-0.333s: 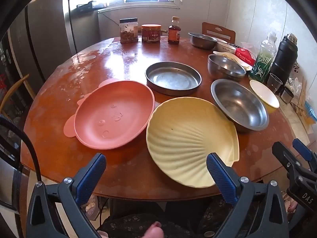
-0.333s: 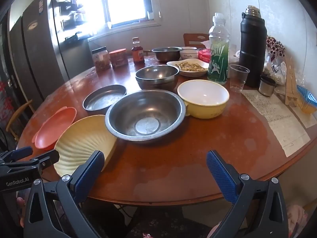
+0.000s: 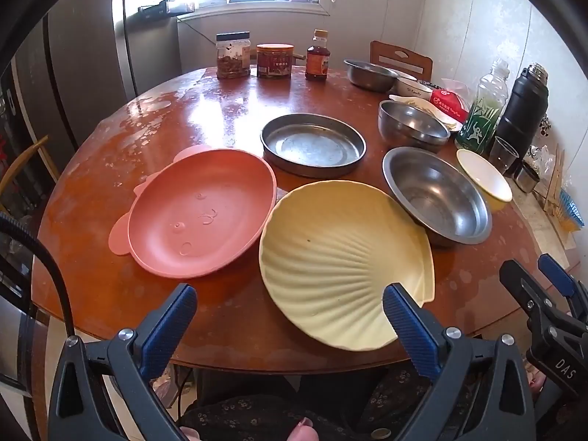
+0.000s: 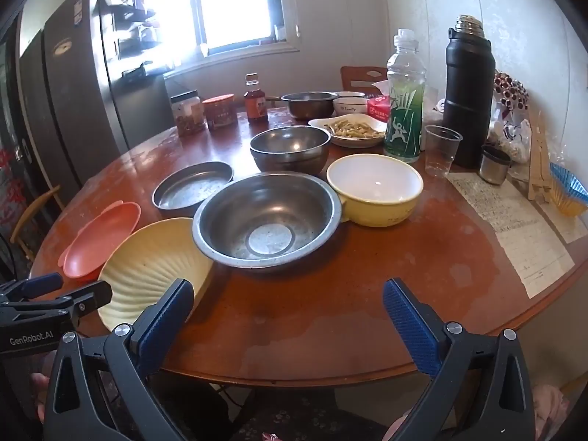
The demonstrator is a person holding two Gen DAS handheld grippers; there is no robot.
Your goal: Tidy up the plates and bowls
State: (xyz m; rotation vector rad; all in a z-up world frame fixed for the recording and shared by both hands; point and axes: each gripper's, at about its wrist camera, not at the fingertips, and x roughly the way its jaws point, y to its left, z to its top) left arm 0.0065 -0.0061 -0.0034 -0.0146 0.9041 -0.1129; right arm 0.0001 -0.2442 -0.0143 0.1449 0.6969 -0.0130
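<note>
Both claws, the left gripper and right gripper, remain spread and empty just short of the shell plate; nothing has shifted, so organizing hasn't begun.

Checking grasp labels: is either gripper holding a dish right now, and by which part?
Nothing held. The left gripper and the right gripper are both open, at the near table edge, short of the shell-shaped plate.

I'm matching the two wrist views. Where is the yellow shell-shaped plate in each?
Left wrist: yellow shell-shaped plate lies lower centre, nearest the camera.
Right wrist: it sits lower left.
Shared landmark: the wide steel bowl, directly right of the plate.
</note>
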